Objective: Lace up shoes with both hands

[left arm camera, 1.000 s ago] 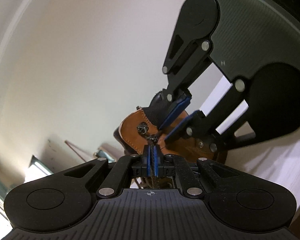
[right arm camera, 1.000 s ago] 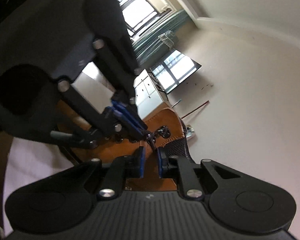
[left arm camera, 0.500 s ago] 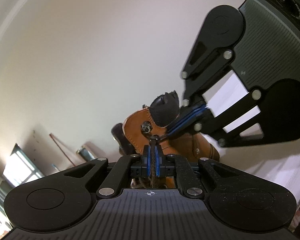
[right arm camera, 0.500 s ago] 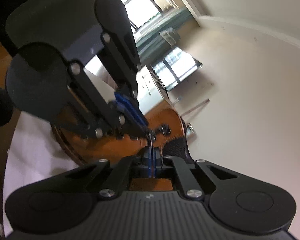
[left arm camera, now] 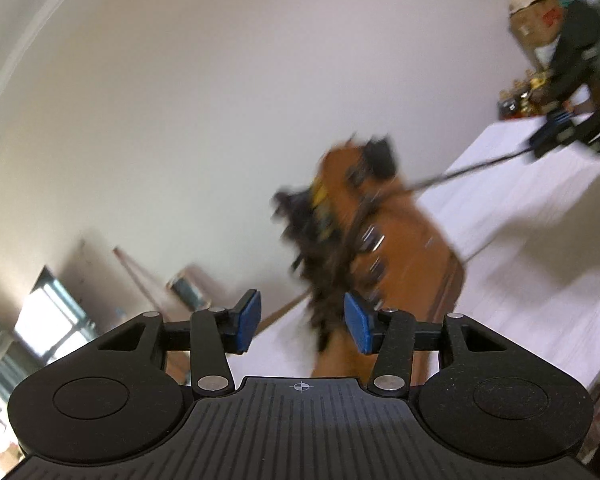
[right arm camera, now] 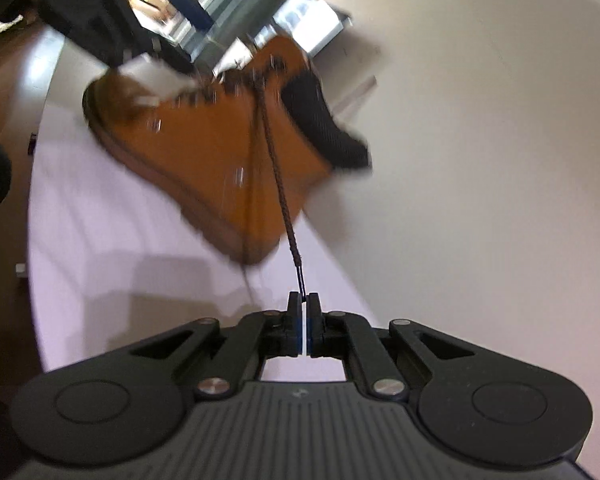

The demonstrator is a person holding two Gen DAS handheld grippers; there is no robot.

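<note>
Right wrist view: our right claw (right arm camera: 303, 300) is pressed together on the tip of the brown lace (right arm camera: 278, 168). The lace runs taut and nearly straight from the pads up to the eyelets near the top of the tan boot (right arm camera: 204, 148). The boot lies ahead of and above this claw in the frame, toe toward the upper left, black padded collar toward the right, resting on the white bench (right arm camera: 100, 240). It looks tilted or lifted at the heel, but blur keeps us from being sure.

The relation that matters: the long axis of the lace lies almost on the line the right claw points along, so any further draw runs straight back from the eyelets, away from the boot.

Left wrist view: our left claw (left arm camera: 302, 322) is opening, blue pads apart, and we see nothing pressed between them. The dark tongue and lacing of the boot (left arm camera: 400, 240) sit just ahead, slightly toward the right pad. From here the lace (left arm camera: 460, 172) stretches off to the upper right, to the right claw (left arm camera: 552, 136), which stands well apart from the boot.

Judgement: the left claw is the nearer one to the eyelets, the right holds the free end at distance. We read the step as pulling the lace through and snug. The next move likely needs the left claw to pick up lace close at the eyelets.

Risk: the pull may drag the light boot along the bench.
</note>
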